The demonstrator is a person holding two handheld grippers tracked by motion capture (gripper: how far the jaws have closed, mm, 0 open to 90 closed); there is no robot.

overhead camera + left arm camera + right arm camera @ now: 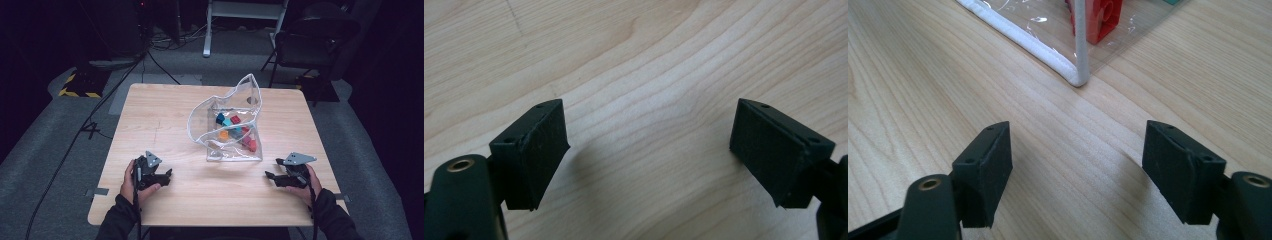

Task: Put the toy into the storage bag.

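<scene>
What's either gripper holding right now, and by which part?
Nothing. The left gripper and right gripper both stand open over the bare wooden table, apart from the clear plastic pouch.

One clear bag (227, 125), two hand-held grippers, one wooden table (150, 120), one chair (310, 40).

A clear plastic pouch (227, 131) with white piping stands open mid-desk, its flap curling up at the back. Coloured blocks (235, 132) lie inside: red, blue, teal, orange. My 2 tools are nearby, not touching it.

Dim room, bright table (150, 125), soft shadows, pics slightly blurry
</scene>
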